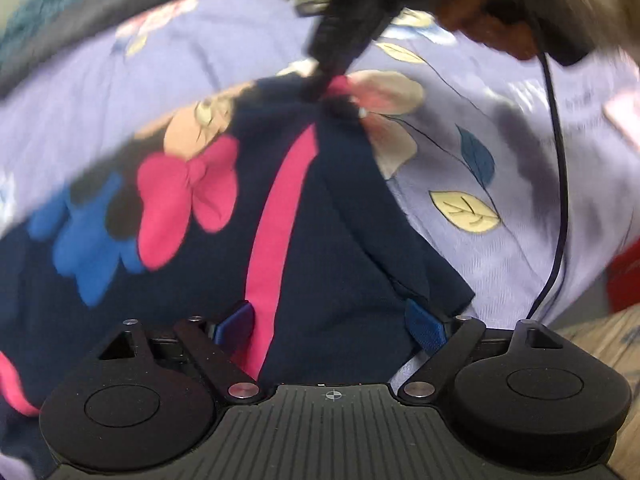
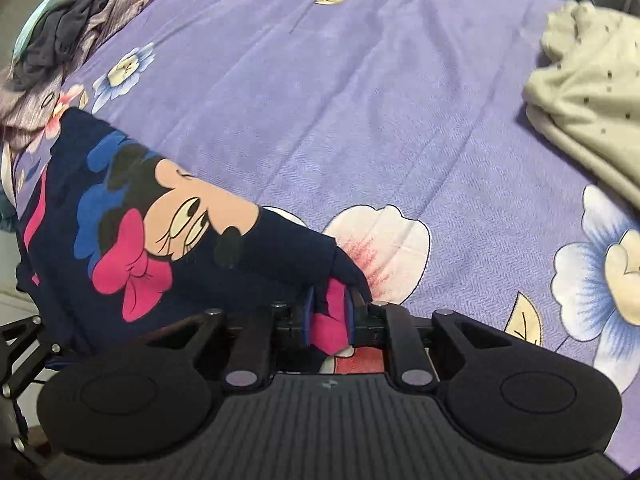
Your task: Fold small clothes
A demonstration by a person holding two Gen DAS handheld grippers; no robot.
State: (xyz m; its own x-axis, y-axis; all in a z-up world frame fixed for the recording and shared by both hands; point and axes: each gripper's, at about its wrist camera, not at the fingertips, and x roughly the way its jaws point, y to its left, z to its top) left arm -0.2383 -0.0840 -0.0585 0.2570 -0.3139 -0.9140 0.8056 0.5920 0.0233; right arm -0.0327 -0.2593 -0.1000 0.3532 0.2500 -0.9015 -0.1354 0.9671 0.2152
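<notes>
A navy child's garment (image 1: 340, 220) with a cartoon mouse print, a pink bow and a pink stripe lies spread on the purple flowered bedsheet (image 1: 500, 240). My left gripper (image 1: 330, 324) hovers low over the garment's near edge, jaws wide apart, nothing pinched. In the left wrist view my right gripper (image 1: 332, 96) reaches down to the garment's far corner. In the right wrist view the garment (image 2: 280, 248) runs to the left, and my right gripper (image 2: 331, 312) has its blue pads a little apart, with the pink hem bunched loosely between them.
A cream dotted garment (image 2: 592, 92) lies crumpled at the right of the bedsheet (image 2: 320, 100). A heap of dark and grey clothes (image 2: 72, 40) sits at the far left. A dark cable (image 1: 560, 160) hangs from the person's hand (image 1: 500, 12). Wooden floor (image 1: 600, 340) shows past the bed edge.
</notes>
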